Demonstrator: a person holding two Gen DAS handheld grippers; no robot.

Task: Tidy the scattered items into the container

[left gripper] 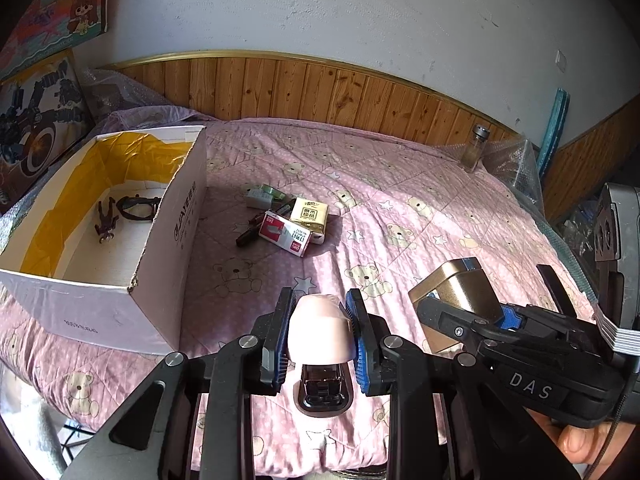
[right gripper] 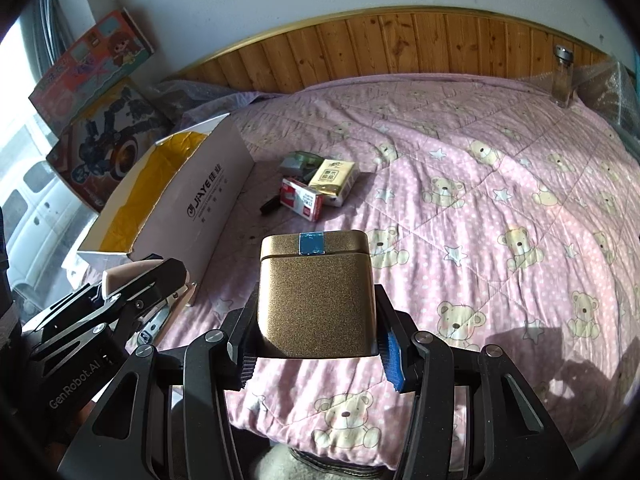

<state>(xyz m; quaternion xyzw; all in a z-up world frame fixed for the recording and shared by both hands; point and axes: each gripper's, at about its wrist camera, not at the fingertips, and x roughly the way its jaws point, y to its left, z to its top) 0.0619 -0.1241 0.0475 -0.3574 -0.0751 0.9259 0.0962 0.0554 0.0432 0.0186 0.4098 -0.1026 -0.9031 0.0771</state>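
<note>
White cardboard box side point(right gripper: 208, 204): "JIAYE", followed by Chinese characters and a round logo; the smaller line beneath is too small to read.
Black right gripper body point(left gripper: 530, 390): "DAS" in pale letters.
Black left gripper body point(right gripper: 74, 386): "GenRobot.AI".
Red-and-white small carton point(left gripper: 285, 233): printed label, too small to read.
Yellow-and-white small packet point(left gripper: 309, 213): Chinese characters, not legible.

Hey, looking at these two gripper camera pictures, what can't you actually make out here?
- Box interior: right wrist view, near wall hides the floor.
- Dark items in the box: left wrist view, too small to identify.
- Pile: lower items covered by the red packet.
- Pink stapler sides: hidden by the left gripper pads.
</note>
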